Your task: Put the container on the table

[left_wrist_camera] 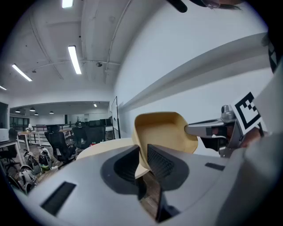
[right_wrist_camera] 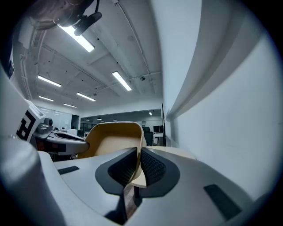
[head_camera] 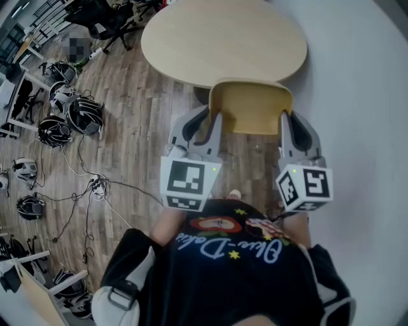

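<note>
A tan, open-topped container [head_camera: 252,105] hangs in the air between both grippers, just in front of the round beige table [head_camera: 223,38]. My left gripper [head_camera: 205,127] is shut on its left wall, which runs up between the ribbed pads [left_wrist_camera: 161,164] in the left gripper view, with the container [left_wrist_camera: 164,131] beyond them. On the opposite side, my right gripper [head_camera: 293,130] is shut on the right wall. In the right gripper view the container [right_wrist_camera: 112,140] stands to the left of the jaws, its wall pinched in the right gripper [right_wrist_camera: 137,167]. The tabletop [right_wrist_camera: 170,152] shows behind it.
Several helmets [head_camera: 70,111] and cables [head_camera: 95,188] lie on the wooden floor at the left. Black office chairs [head_camera: 105,19] stand at the far left. A white wall [head_camera: 363,95] runs along the right side, close to the table.
</note>
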